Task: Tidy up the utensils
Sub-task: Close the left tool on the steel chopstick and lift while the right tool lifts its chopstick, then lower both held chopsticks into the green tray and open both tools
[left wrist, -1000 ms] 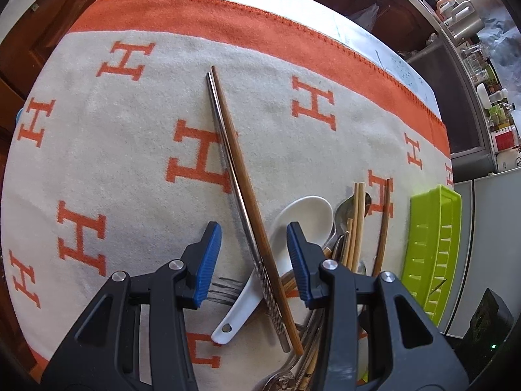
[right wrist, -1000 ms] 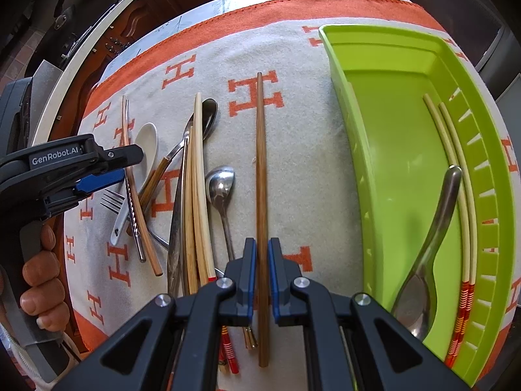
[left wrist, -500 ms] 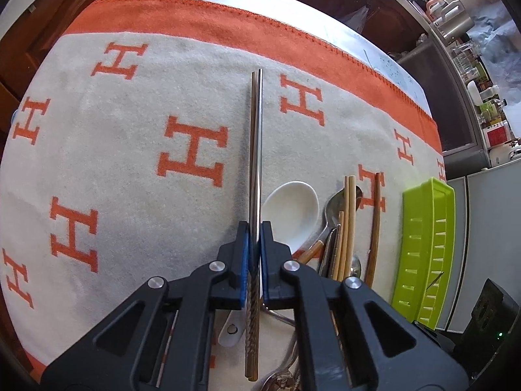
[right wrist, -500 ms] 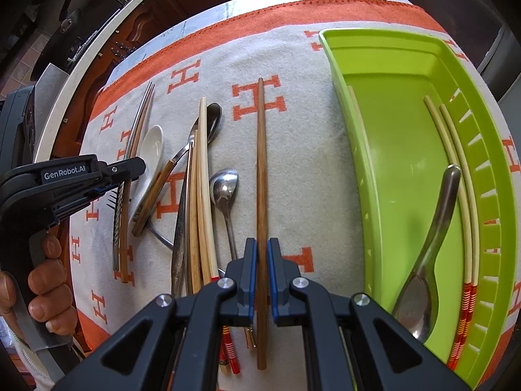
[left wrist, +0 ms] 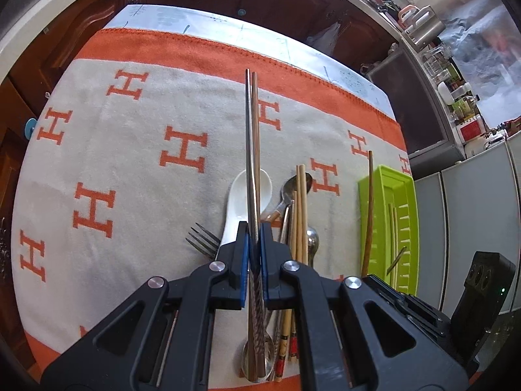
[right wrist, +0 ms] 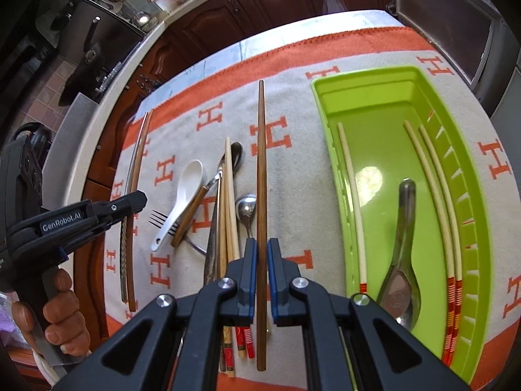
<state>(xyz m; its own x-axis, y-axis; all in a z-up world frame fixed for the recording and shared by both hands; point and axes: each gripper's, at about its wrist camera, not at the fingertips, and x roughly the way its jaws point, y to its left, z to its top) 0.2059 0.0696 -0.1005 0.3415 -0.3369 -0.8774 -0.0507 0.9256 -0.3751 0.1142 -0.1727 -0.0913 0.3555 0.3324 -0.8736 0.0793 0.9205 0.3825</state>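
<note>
My left gripper (left wrist: pixel 254 244) is shut on two chopsticks (left wrist: pixel 252 163), one metal and one brown wood, held off the cloth above a white spoon (left wrist: pixel 241 202). In the right wrist view the same pair (right wrist: pixel 138 156) hangs in the left gripper (right wrist: pixel 140 198), with a hand on its handle. My right gripper (right wrist: pixel 261 260) is shut on a single brown wooden chopstick (right wrist: pixel 261 179), lifted just left of the green tray (right wrist: pixel 384 110). The tray holds a metal spoon (right wrist: pixel 402 254) and cream chopsticks (right wrist: pixel 436 195).
On the H-patterned cloth (left wrist: pixel 136 169) lie a fork (right wrist: pixel 159 220), bamboo chopsticks (right wrist: pixel 229 195), a metal spoon (right wrist: pixel 246 208) and other utensils in a loose pile between the grippers. Dark wooden cabinets (right wrist: pixel 260 3) stand beyond the table's far edge.
The left gripper closed on the metal and brown chopsticks, straightened them and lifted them off the pile. The right gripper, still shut on its chopstick, rose too.
</note>
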